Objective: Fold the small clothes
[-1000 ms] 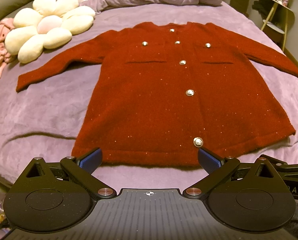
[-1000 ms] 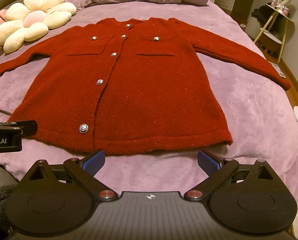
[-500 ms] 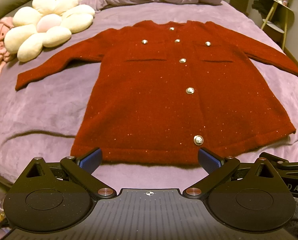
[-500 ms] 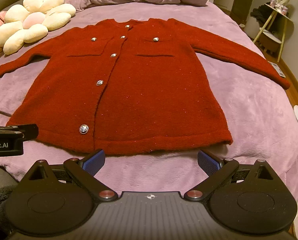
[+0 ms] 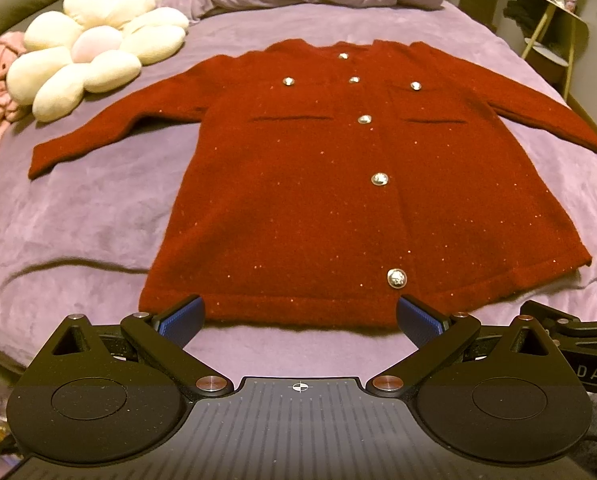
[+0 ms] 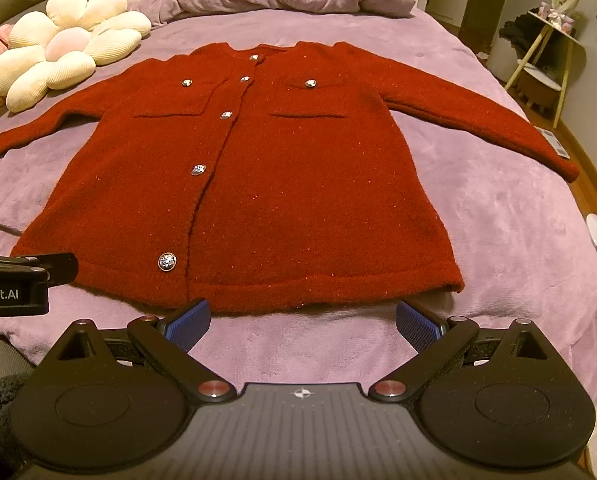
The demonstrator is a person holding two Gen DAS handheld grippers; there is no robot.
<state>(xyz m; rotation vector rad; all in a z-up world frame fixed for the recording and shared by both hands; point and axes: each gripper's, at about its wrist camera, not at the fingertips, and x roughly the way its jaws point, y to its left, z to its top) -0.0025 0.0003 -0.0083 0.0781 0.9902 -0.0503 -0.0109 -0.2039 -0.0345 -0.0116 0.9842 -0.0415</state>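
- Since the earlier frame both grippers moved slightly closer to the red cardigan (image 5: 338, 200); it lies unchanged.
- Purple bed cover (image 5: 78, 220), flower pillow (image 5: 86, 60) beside.
- Left gripper (image 5: 300, 316) and right gripper (image 6: 303, 318): fingers spread, holding nothing.

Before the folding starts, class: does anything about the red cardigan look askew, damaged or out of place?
Nothing stands out. The red cardigan lies flat and buttoned on the purple bedspread, both sleeves spread outward. Both tools, left and right, are open near its hem.
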